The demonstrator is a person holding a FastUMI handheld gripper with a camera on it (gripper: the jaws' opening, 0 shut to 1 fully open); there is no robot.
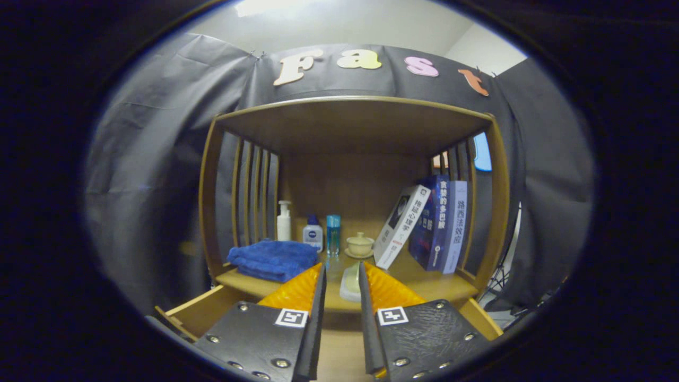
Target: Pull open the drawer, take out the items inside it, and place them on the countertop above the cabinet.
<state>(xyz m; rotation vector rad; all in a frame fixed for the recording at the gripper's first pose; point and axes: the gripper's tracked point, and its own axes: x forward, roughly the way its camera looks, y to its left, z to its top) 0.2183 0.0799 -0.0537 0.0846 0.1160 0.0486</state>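
Wooden countertop (424,289); hand-held gripper (342,278) clasping pale bar (350,281).

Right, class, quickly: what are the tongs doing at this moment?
Tongs: shut on a small pale item, held between the fingers above the open drawer.

white bottle (313,233): a dark label whose brand lettering is too small to make out
leaning book (400,225): Chinese characters down the white spine, too blurred to read
two upright books (443,225): large Chinese characters on the blue spine and on the pale spine, not legible
fingers (290,317): a square black-and-white coded marker on each, no letters
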